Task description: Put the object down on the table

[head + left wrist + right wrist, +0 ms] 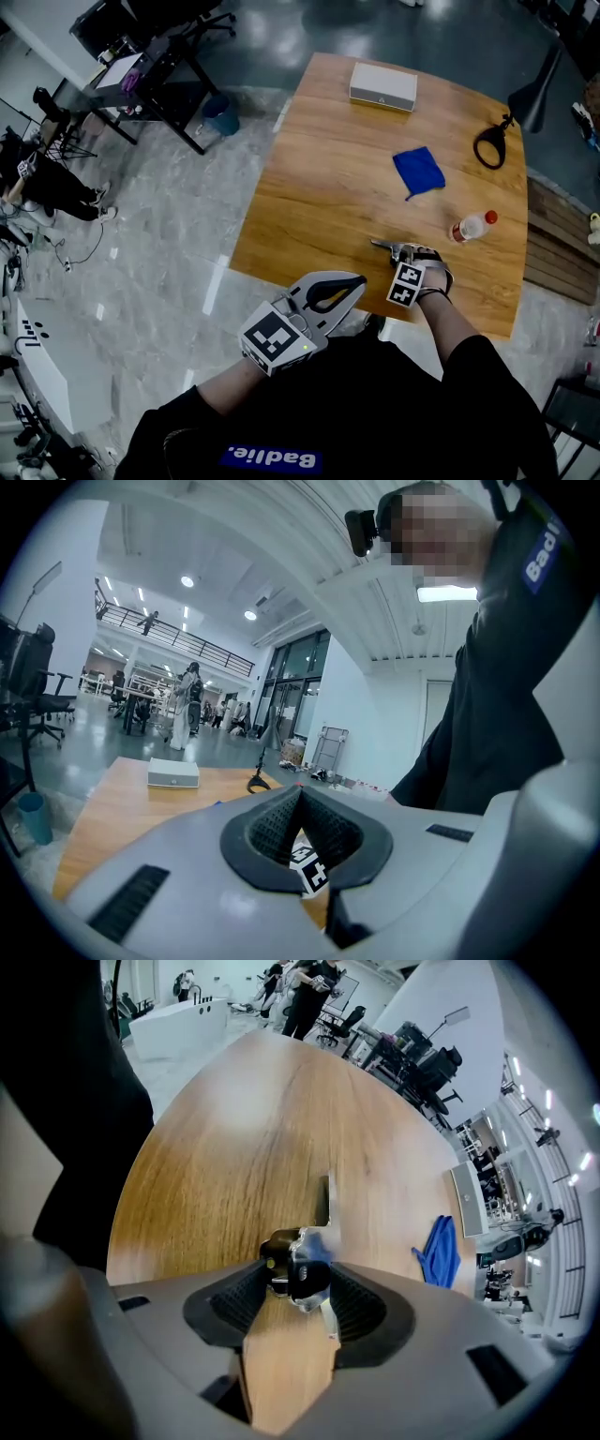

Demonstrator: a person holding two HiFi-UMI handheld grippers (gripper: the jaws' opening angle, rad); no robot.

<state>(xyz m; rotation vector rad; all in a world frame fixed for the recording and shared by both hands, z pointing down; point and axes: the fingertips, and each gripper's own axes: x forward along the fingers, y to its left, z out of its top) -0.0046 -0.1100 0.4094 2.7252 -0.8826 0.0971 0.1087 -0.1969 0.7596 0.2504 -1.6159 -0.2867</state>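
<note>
A small metal tool (pixel 300 1262) with a black and silver head and a thin flat blade lies on the wooden table (pixel 309 187) near its front edge. My right gripper (pixel 300 1279) stands open around the tool's head, pads on either side and apart from it. From the head view the right gripper (pixel 398 250) sits low on the table, and the tool's grey tip (pixel 378 245) pokes out to the left. My left gripper (pixel 360 279) hovers off the table's front edge, shut with nothing in it. In its own view the left gripper (pixel 300 792) shows its tips meeting.
On the table lie a blue cloth (pixel 419 172), a clear bottle with a red cap (pixel 472 227), a black looped tool (pixel 489 145) and a white box (pixel 382 86) at the far end. The cloth (pixel 436 1251) shows right of the tool. Desks and chairs stand on the floor at left.
</note>
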